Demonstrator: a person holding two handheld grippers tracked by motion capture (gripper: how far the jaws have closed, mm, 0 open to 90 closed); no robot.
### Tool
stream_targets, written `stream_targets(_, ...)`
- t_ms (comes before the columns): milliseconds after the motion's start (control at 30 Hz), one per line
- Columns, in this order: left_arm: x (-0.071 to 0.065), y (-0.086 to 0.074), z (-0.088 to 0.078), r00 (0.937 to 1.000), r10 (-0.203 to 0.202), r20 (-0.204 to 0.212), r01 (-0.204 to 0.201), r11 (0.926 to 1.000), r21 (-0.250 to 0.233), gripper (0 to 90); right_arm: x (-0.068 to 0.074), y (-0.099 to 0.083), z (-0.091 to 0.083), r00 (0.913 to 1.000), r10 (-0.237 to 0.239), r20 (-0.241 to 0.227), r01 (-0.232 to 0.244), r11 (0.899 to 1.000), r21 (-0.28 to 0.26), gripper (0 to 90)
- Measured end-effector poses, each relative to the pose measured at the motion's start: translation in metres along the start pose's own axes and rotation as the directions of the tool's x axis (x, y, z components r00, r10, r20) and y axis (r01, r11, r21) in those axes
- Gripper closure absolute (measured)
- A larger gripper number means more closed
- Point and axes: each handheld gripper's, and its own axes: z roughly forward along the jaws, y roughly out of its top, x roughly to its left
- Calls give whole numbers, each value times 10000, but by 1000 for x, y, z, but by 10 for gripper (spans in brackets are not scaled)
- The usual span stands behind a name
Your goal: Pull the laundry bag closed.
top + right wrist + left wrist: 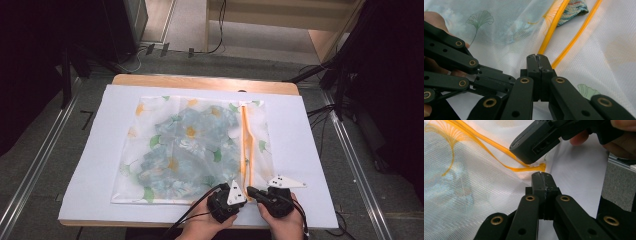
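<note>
A see-through mesh bag (150, 175) printed with flowers and leaves lies flat on a white sheet (310, 150). A blue-green flowered cloth (190, 145) is inside it. An orange zipper (246, 140) runs down its right side and stands open. Both grippers meet at the zipper's near end. My left gripper (242, 196) (541, 173) has its jaws shut, tips just short of the orange zipper end (540, 167). My right gripper (251, 191) (537, 56) is also shut, tips at the foot of the two orange zipper lines (551, 30). Whether either pinches mesh is hidden.
The white sheet covers a wooden table (200, 81); its near edge runs just under the hands. Bare sheet lies left and right of the bag. Around the table are floor rails (40, 160), cables (320, 112) and dark stands.
</note>
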Motion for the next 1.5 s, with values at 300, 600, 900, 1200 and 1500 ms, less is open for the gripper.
stream_targets(300,2,0,0,9997,-107,207,107,9999,9,900,0,1,-3,10000,-40,-28,39,9999,-127,900)
stream_targets(600,3,1,0,9993,-245,295,243,9997,82,900,-1,7,-1,10000,-28,-56,27,9998,-200,900)
stream_targets(900,6,1,1,9984,-371,437,367,9993,101,900,-18,28,-14,9958,358,837,-248,9914,-1287,900)
stream_targets(1200,6,1,0,9982,-418,436,414,9991,102,900,-13,6,-7,9999,128,-29,-129,9991,-410,900)
stream_targets(1500,11,0,-2,9937,-965,564,970,9953,-61,900,5,-25,-21,9957,-700,-601,667,9962,-558,855)
